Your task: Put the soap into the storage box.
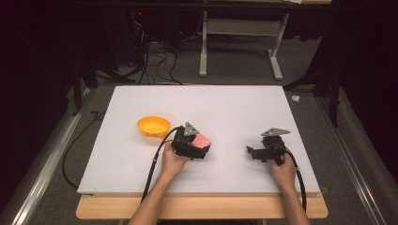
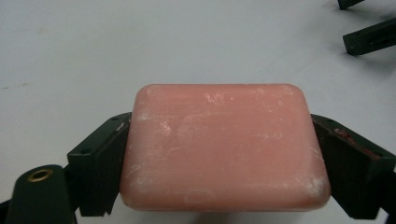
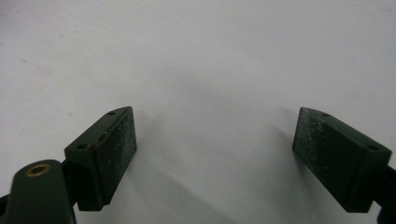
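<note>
A pink bar of soap (image 2: 224, 147) sits flat between the two black jaws of my left gripper (image 2: 224, 158), which is shut on its short sides. From above, the soap (image 1: 202, 140) shows at the front of the left gripper (image 1: 199, 145), near the middle of the white board, to the right of an orange bowl (image 1: 153, 126). My right gripper (image 1: 251, 152) rests low over the board at the right, pointing left. Its jaws stand wide apart in the right gripper view (image 3: 215, 149), with bare white surface between them.
The white board (image 1: 225, 103) lies on a wooden table (image 1: 202, 208). The other gripper's jaw tips (image 2: 369, 35) show at the top right of the left gripper view. Beyond the board are cables, dark floor and a white table frame (image 1: 239, 42).
</note>
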Action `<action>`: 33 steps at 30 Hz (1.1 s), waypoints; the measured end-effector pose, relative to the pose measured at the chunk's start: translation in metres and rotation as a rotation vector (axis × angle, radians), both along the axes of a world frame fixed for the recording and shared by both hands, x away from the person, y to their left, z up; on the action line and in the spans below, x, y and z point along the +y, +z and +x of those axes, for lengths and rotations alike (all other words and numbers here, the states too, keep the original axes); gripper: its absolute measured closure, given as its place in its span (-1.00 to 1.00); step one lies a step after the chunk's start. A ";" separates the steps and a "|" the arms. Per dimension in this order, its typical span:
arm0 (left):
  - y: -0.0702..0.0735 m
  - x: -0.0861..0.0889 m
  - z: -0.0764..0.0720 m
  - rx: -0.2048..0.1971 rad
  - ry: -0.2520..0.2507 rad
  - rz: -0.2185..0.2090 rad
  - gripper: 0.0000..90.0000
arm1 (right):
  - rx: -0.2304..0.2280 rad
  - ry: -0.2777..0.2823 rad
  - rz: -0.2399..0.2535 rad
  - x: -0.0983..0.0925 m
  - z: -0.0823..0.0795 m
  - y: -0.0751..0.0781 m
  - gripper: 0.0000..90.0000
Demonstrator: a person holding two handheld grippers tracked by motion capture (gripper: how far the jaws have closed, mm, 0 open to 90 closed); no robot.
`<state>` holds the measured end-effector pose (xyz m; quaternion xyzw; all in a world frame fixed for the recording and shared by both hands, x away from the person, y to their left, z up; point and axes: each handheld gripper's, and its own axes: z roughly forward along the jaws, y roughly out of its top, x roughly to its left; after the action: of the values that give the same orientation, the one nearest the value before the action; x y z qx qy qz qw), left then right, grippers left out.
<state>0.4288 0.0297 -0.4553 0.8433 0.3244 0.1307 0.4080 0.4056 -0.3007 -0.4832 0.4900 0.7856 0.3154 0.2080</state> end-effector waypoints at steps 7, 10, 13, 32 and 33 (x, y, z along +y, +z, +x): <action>0.008 0.003 -0.006 -0.010 0.005 0.000 -0.69 | 0.001 0.000 -0.001 0.000 0.000 0.000 -0.68; 0.010 0.006 -0.008 -0.013 0.009 -0.003 -0.69 | 0.001 0.000 -0.001 0.000 0.000 0.000 -0.68; 0.014 0.009 -0.010 -0.020 0.016 -0.009 -0.69 | 0.001 0.000 -0.001 0.000 0.000 0.000 -0.68; 0.019 0.031 -0.019 -0.009 0.085 0.004 -0.69 | 0.001 0.000 -0.001 0.000 0.000 0.000 -0.68; 0.019 0.032 -0.020 -0.010 0.089 0.007 -0.69 | 0.001 0.000 -0.001 0.000 0.000 0.000 -0.68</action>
<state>0.4092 0.0617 -0.4364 0.8289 0.3591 0.1540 0.4004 0.4055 -0.3007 -0.4830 0.4900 0.7860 0.3145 0.2079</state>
